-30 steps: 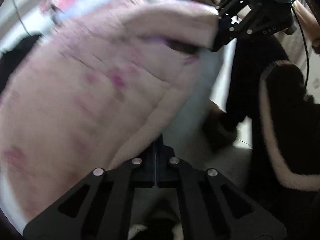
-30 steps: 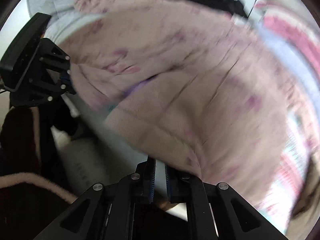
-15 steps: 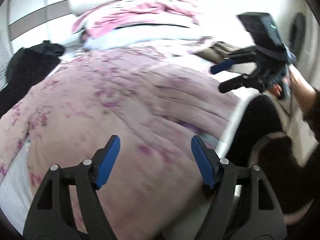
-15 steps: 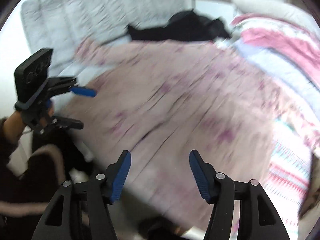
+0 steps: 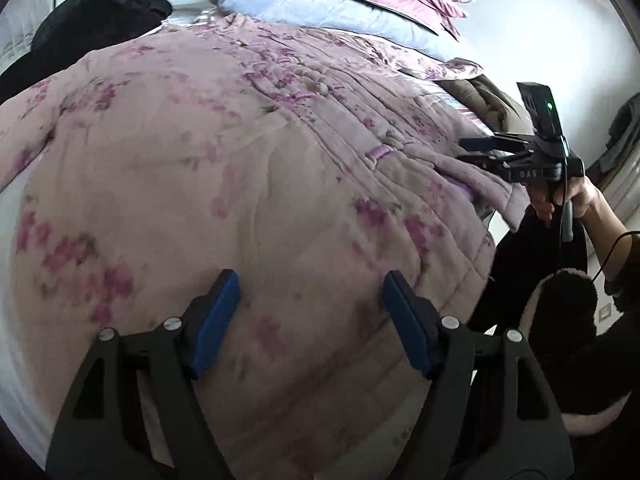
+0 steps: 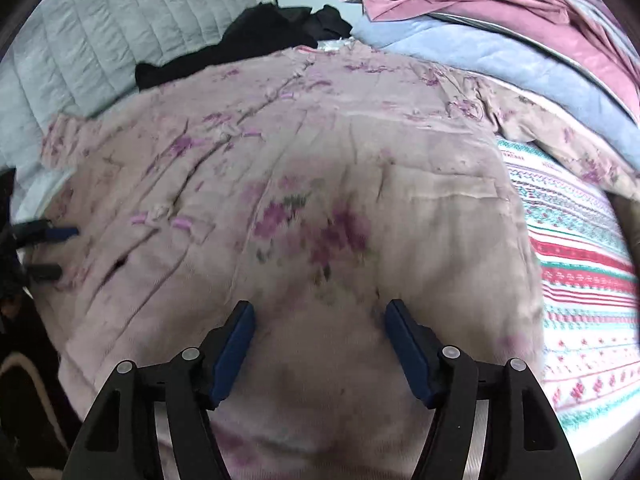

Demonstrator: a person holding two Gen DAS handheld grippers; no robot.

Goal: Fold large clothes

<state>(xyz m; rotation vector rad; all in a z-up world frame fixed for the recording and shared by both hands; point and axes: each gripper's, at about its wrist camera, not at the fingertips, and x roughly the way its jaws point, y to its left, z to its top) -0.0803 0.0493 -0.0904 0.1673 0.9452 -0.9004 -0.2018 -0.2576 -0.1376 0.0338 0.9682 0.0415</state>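
A: Where's the garment?
B: Pink floral quilted coat [image 5: 248, 168] spread flat on the bed, striped sheet [image 6: 580, 264] on one side of it
A: Grippers?
B: My left gripper [image 5: 310, 320] wide, holding nothing; my right gripper [image 6: 320, 344] opening, nothing between the pads, both over the coat

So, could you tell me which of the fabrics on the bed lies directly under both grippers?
The pink floral padded garment, spread flat with frog fastenings down its front. The black clothing and the blue and pink quilts lie behind it, further away.
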